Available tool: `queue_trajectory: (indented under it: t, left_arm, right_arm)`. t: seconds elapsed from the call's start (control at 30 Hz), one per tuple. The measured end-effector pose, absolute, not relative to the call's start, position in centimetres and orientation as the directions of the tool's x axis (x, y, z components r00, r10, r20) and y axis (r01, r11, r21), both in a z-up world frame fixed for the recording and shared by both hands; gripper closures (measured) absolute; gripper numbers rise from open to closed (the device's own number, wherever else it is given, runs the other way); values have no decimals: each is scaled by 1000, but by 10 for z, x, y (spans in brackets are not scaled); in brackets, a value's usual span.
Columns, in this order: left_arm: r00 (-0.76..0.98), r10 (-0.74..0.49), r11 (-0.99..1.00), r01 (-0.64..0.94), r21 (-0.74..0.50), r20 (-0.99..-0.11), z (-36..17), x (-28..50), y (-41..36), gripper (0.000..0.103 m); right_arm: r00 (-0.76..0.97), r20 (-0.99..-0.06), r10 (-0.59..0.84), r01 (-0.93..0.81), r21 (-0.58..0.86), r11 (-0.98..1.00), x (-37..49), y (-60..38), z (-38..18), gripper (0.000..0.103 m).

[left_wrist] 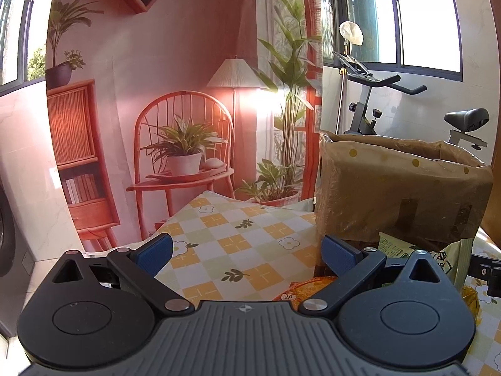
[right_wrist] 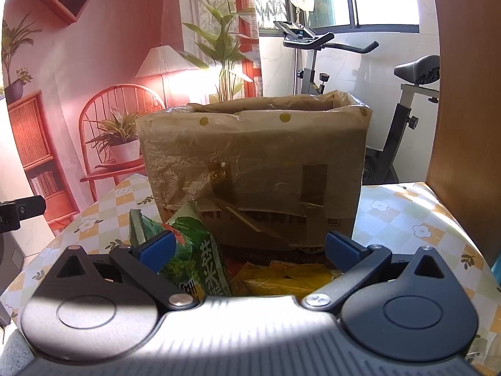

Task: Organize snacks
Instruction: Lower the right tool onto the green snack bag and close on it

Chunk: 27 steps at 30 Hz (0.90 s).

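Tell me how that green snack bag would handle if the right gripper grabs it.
The green snack bag looks like puffy, crinkled film, so it probably is light and floppy. Its glossy surface may slip, and hard squeezing could crush what's inside.

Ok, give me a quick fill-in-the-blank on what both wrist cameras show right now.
1. Both the left tool and the right tool have their fingers ____.
2. The green snack bag lies nearest the right tool's ____ finger.
3. The box is wrapped in clear ____.
4. The tablecloth shows a ____ pattern with flowers.

Missing words: open; left; plastic; checked
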State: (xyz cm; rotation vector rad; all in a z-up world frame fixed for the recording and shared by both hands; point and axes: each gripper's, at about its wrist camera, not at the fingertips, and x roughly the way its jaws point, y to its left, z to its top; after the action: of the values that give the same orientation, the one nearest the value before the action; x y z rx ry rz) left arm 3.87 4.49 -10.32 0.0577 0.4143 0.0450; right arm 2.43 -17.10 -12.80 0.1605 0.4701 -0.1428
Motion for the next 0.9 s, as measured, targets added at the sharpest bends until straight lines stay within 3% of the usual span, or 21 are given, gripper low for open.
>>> queue_trajectory:
  t: [0.23,0.43,0.63,0.9]
  left_arm:
    - [884,28,999,-16,31,-467,-119,47,54,6]
    - [878,12,1000,-4,18,-479,-125,47,54,7]
    - [874,14,1000,-9,14,-485,-125,46,55,8]
    - [871,18,1000,-6,27,-491,-132,44,59,9]
  right_arm:
    - [867,-497,-43,127,136,983,35,-163,-139,4]
    - [904,-425,-55,119,124,985,27,-160,-125,4]
    - [921,-386,47,-18,79,997,26,-133,-116,3]
    - [858,-495,139,-139,36,990,61,-109,-143,5]
